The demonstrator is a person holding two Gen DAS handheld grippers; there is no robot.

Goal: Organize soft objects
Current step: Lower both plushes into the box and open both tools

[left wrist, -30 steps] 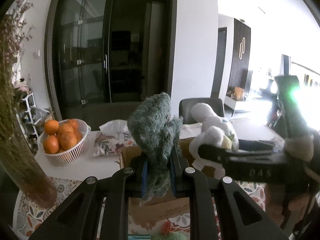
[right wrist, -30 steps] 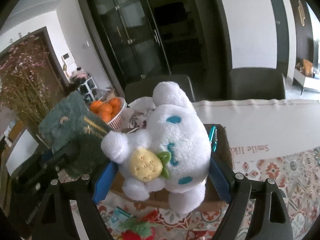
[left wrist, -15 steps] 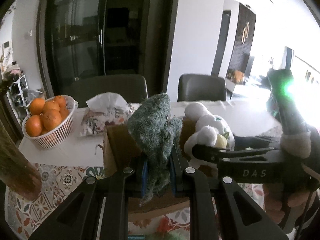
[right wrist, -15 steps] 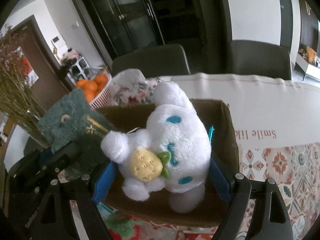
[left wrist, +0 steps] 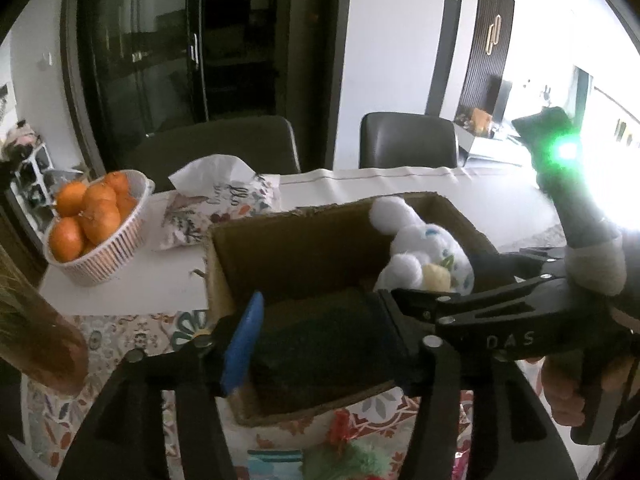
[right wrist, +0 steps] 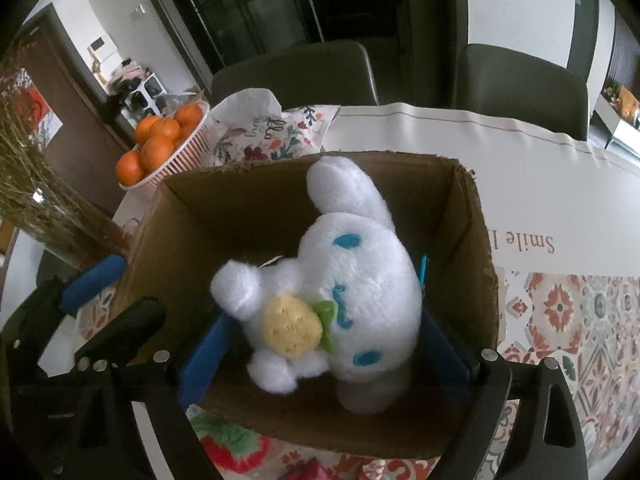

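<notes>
A brown cardboard box stands on the table; it also shows in the right wrist view. My left gripper is open over the box's near left part, and the dark green fuzzy toy lies in the box between its fingers. My right gripper is inside the box, its blue pads still against the white plush dog with a yellow strawberry. The plush also shows in the left wrist view.
A white basket of oranges and a floral tissue pouch stand behind the box. Dried stems in a vase are at the left. A red and green plush lies before the box. Two dark chairs stand behind the table.
Both grippers have come down into the box. The left gripper has opened and the green toy now lies in the box. The white plush has gone down into the box.
</notes>
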